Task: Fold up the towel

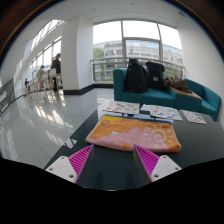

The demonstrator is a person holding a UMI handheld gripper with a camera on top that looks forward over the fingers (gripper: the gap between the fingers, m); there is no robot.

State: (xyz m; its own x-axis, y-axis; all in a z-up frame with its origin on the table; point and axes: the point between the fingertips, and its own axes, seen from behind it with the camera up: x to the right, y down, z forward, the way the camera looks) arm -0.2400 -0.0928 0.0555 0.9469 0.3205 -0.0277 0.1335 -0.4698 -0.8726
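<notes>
An orange and pink patterned towel point(133, 133) lies on a dark table point(105, 168), just ahead of my fingers, and looks folded flat. My gripper point(113, 160) is open and empty, with the bare tabletop between the two pink pads point(80, 158). The fingers hover just short of the towel's near edge, and do not touch it.
Papers or mats point(140, 109) lie on the table beyond the towel. A teal sofa point(165, 88) with dark bags stands behind, under large windows. A person point(56, 70) stands far off to the left on a glossy white floor.
</notes>
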